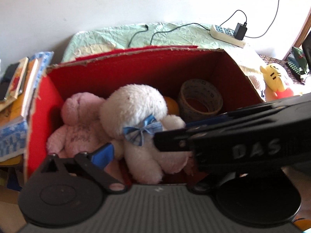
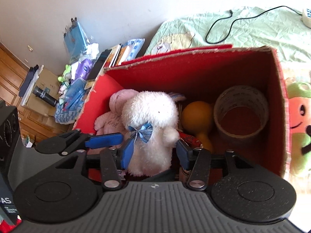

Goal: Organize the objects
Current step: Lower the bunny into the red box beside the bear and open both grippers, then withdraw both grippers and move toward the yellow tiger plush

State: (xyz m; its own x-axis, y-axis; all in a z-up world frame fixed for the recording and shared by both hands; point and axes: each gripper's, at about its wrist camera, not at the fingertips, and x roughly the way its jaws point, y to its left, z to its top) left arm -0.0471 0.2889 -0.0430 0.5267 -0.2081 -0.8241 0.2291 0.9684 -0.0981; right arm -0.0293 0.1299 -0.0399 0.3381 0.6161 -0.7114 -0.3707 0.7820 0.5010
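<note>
A cardboard box with a red lining (image 2: 194,73) stands on the bed. In it a white plush with a blue bow (image 2: 151,116) leans on a pink plush (image 1: 77,124). Beside them are an orange rattle-shaped toy (image 2: 196,114) and a roll of tape (image 2: 241,112). My right gripper (image 2: 155,153) is open, its blue pads either side of the white plush's lower body, with a small gap on the right. My left gripper (image 1: 153,151) is low at the box's near left. One blue pad (image 1: 103,155) shows spread wide; the other is hidden behind the right gripper's black body (image 1: 243,147).
A yellow plush (image 1: 276,77) and a green and orange plush (image 2: 299,120) lie on the bed to the right of the box. A power strip (image 1: 225,34) with cables lies on the green sheet behind. Books (image 1: 19,85) and clutter are stacked to the left.
</note>
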